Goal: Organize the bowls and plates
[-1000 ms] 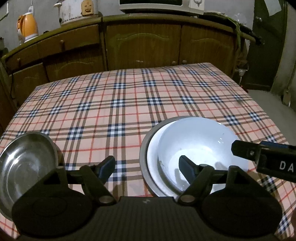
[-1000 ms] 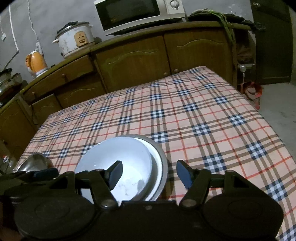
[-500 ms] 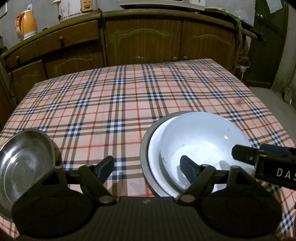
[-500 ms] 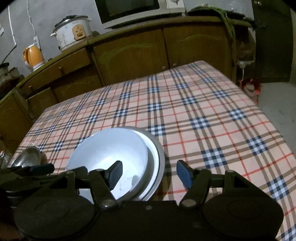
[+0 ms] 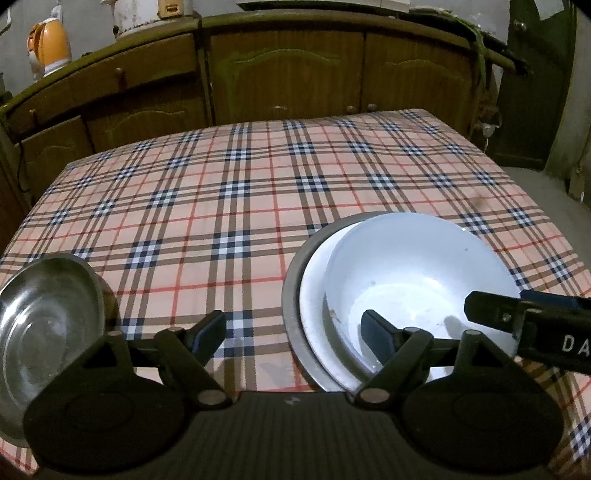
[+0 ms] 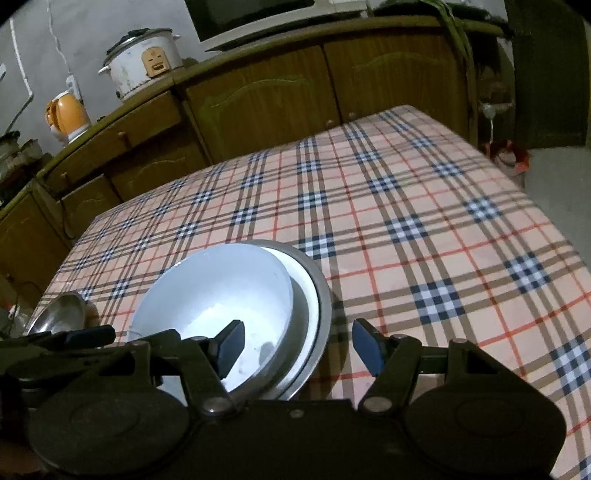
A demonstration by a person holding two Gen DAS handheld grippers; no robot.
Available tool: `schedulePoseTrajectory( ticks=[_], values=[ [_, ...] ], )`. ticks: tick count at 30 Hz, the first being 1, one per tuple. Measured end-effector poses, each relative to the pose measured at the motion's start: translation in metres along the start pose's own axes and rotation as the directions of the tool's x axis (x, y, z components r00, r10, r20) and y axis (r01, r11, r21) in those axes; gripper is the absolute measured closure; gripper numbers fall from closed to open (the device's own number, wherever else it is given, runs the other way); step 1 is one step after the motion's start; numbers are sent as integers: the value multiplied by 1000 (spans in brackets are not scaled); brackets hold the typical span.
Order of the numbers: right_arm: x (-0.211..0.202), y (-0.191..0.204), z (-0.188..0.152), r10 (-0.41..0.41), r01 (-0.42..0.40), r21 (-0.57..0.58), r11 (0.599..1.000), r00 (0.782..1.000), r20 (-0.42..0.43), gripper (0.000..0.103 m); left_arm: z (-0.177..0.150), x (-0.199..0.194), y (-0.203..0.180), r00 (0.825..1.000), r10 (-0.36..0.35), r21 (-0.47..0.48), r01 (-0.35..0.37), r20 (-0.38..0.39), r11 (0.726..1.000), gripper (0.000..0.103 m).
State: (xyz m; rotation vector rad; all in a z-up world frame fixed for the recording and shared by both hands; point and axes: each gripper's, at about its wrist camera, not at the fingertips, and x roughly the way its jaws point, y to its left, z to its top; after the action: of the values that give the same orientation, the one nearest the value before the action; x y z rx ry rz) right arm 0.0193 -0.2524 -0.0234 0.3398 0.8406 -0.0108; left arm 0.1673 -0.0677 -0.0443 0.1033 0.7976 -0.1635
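Observation:
A white bowl (image 5: 417,269) sits in a white plate (image 5: 312,295) on a steel plate (image 5: 291,291) near the table's front edge; the stack also shows in the right wrist view (image 6: 221,291). A steel bowl (image 5: 44,325) stands at the front left, seen small in the right wrist view (image 6: 61,314). My left gripper (image 5: 291,336) is open and empty, its right finger over the stack's near rim. My right gripper (image 6: 295,345) is open and empty, straddling the stack's right rim, and reaches into the left wrist view (image 5: 517,321).
The plaid tablecloth (image 5: 258,192) covers the table up to wooden cabinets (image 5: 280,74) at the back. A rice cooker (image 6: 142,72), an orange kettle (image 6: 68,114) and a microwave (image 6: 258,18) stand on the counter. The floor (image 6: 554,173) drops off at the right.
Both grippers have tipped downward and moved slightly closer to the stack. The bowls and plates have not moved. Both stay open.

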Motion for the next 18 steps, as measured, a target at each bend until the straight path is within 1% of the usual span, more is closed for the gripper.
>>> schedulePoseTrajectory(
  ticks=[2,5,7,8,10,11,12,13,16,18],
  values=[
    [5,-3,0,10,-10,17,1000,1000,-15,25,0,4,0,1000,-5,8,5,-8,1000,21],
    [12,-6,0,26,-25,37,999,999,-38,28,0,11,-1,1000,-21,18,21,-15,1000,21],
    [17,-8,0,30,-28,52,998,998,-48,37,1,15,0,999,-40,18,40,-12,999,20],
    [21,-10,0,41,-37,64,997,997,-60,40,2,17,0,999,-51,17,52,-12,999,20],
    [27,-12,0,66,-59,89,994,995,-78,54,3,21,-1,997,-79,22,80,-9,997,21],
    [30,-12,0,85,-76,101,992,993,-88,56,4,22,-2,995,-96,28,97,-6,995,23],
    [31,-11,0,92,-82,111,990,992,-87,55,4,23,-3,994,-113,35,113,2,993,26],
    [32,-10,0,90,-80,113,990,992,-85,55,4,24,-4,992,-130,39,129,7,991,32],
    [33,-11,1,93,-82,125,989,992,-81,56,5,24,-7,992,-128,28,127,16,991,34],
    [32,-11,0,92,-82,128,988,993,-78,57,5,23,-3,991,-129,-2,129,15,992,40]
  ],
)
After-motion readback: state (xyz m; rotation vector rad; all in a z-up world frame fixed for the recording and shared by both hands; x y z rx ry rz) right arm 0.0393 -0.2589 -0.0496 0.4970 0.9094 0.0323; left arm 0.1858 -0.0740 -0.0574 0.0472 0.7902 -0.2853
